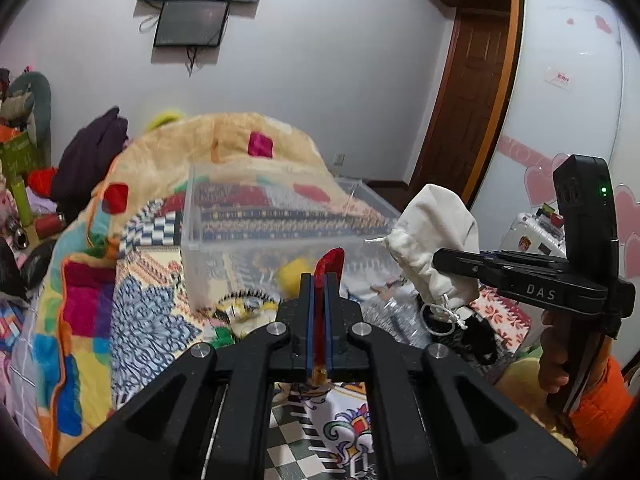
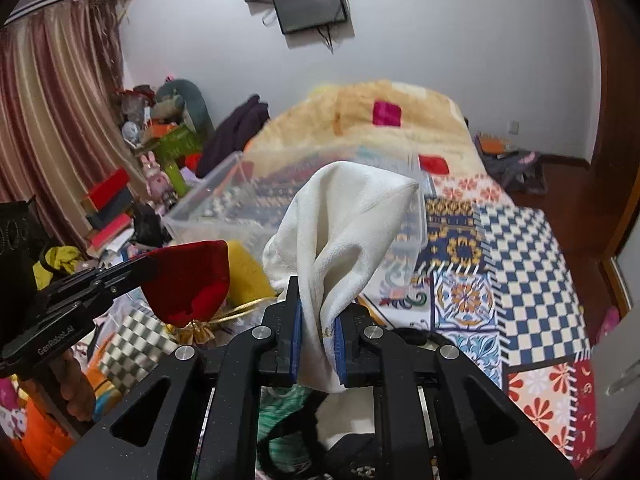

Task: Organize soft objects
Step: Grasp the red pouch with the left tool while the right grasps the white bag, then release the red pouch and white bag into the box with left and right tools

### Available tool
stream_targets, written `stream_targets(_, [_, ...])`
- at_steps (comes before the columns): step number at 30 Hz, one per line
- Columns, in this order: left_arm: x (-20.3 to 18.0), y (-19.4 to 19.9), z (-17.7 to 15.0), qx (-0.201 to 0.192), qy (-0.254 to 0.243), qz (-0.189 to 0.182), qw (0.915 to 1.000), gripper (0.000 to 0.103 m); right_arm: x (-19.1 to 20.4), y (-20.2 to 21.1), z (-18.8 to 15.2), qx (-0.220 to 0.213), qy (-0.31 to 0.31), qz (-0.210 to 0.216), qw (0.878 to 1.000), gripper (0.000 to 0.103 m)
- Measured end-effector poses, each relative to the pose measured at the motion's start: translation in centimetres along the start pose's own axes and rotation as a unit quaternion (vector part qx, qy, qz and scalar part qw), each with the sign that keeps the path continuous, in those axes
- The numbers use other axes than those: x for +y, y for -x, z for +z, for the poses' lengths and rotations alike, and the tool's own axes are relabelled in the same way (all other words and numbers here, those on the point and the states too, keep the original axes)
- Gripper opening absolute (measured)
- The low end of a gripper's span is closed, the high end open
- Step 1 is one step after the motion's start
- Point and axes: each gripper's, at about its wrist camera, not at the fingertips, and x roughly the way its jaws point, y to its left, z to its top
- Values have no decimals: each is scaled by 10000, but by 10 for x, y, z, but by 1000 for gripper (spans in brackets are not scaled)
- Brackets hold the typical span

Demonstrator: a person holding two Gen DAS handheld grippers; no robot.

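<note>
My left gripper (image 1: pixel 319 280) is shut on a red velvet pouch (image 1: pixel 329 266), held above the bed; the pouch also shows in the right wrist view (image 2: pixel 188 280), with a gold tie below it. My right gripper (image 2: pixel 317 304) is shut on a white drawstring bag (image 2: pixel 344 224), held in the air; the bag also shows in the left wrist view (image 1: pixel 434 236). A clear plastic bin (image 1: pixel 224 240) stands on the bed just beyond both grippers, and it shows in the right wrist view (image 2: pixel 208 204) too. A yellow soft object (image 1: pixel 294 274) lies by the bin.
The bed carries a patchwork quilt (image 2: pixel 512 248) and a heaped plush blanket (image 1: pixel 192 148). Cluttered boxes and toys (image 2: pixel 156 152) stand by the curtain. A dark garment (image 1: pixel 92 160) lies behind the blanket. A wardrobe door (image 1: pixel 568 92) is at the right.
</note>
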Motion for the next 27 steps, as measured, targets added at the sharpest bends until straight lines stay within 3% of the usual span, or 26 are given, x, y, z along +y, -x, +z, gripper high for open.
stream_targets(11, [-12,26,43,-607,-244,306,9974,3,2,15,30,-446,55,-99,9989,12])
stream_targets(19, [-4,22,89,-978,-221,349,9944,3,-1,7,55,-605,78,-215,9979,12])
stream_targets(27, [11,-7,110,-996,-56,391,9942,3,-8,-19,77,-423,69,-335,9985,12])
